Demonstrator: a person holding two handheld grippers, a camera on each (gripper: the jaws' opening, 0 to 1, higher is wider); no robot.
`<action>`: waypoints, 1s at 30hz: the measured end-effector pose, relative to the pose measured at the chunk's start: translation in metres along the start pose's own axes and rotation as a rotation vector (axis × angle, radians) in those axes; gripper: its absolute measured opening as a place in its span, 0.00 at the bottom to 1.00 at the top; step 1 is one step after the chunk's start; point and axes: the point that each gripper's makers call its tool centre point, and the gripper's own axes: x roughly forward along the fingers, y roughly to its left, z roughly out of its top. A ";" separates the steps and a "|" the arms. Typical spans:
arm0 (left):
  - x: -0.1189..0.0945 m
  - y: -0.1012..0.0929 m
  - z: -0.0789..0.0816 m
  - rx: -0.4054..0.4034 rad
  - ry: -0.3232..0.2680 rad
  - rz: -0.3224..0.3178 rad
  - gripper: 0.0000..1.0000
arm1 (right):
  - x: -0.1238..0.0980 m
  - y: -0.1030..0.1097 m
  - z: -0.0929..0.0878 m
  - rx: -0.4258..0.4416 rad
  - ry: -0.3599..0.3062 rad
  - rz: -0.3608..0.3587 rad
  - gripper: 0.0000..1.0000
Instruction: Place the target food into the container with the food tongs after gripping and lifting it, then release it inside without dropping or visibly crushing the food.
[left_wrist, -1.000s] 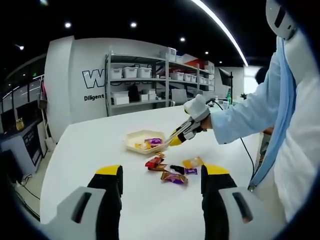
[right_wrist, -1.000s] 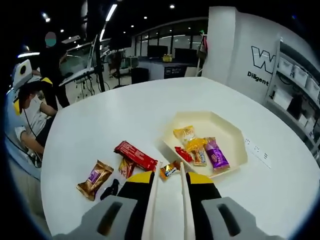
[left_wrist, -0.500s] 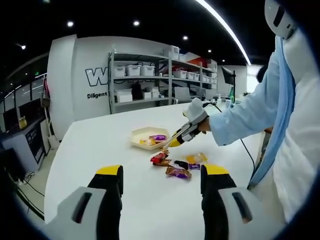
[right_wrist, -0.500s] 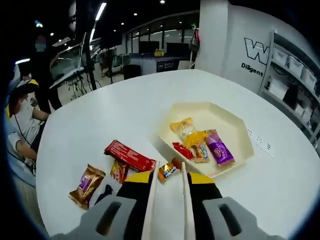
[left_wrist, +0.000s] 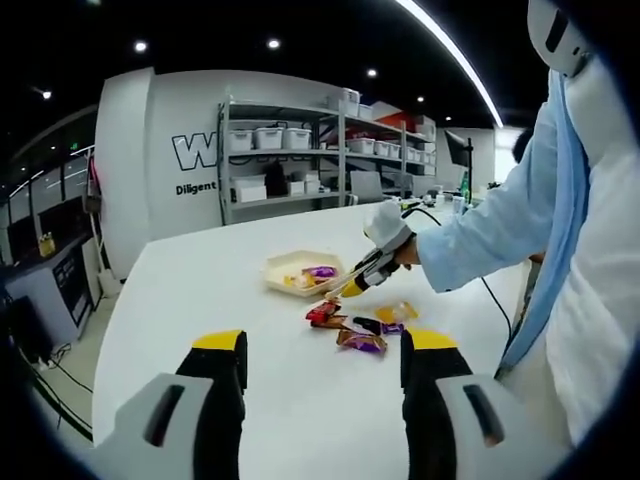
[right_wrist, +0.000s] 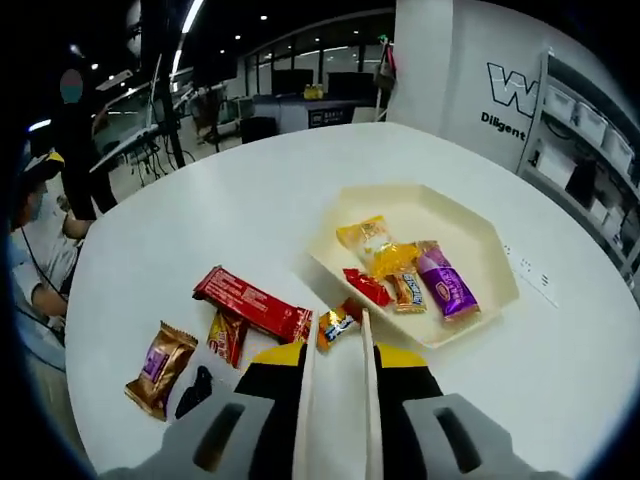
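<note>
The small orange-and-blue wrapped candy (right_wrist: 335, 326) lies on the white table (right_wrist: 250, 200), just outside the near rim of the cream hexagonal tray (right_wrist: 470, 235) and touching the tip of the white food tongs (right_wrist: 338, 400). Its wrapper is shiny and crinkled, twisted at the ends. The right gripper (right_wrist: 340, 365) is clamped on the tongs, whose two blades run close and nearly parallel toward the candy; whether they pinch it cannot be told. In the tray sit a yellow packet (right_wrist: 362, 235), an orange one, a red one (right_wrist: 368, 287) and a purple one (right_wrist: 447, 284). On the table beside the tray lie a long red bar (right_wrist: 252, 303), a small red-gold sweet, a brown packet (right_wrist: 160, 366) and a black one. The left gripper (left_wrist: 320, 345) hangs wide open above the table's near edge, well apart from the sweets. Beyond the table stand metal shelves (left_wrist: 300, 165) with white bins against a lettered wall.
</note>
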 end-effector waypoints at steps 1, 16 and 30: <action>0.000 0.000 0.000 0.002 0.001 0.000 0.60 | 0.000 0.001 -0.001 0.000 0.003 0.004 0.19; 0.002 0.002 0.002 0.001 0.003 0.007 0.60 | -0.001 0.001 -0.010 -0.010 0.063 0.020 0.11; 0.012 -0.005 0.005 0.009 -0.007 -0.009 0.60 | -0.023 0.003 -0.004 -0.047 0.020 0.018 0.11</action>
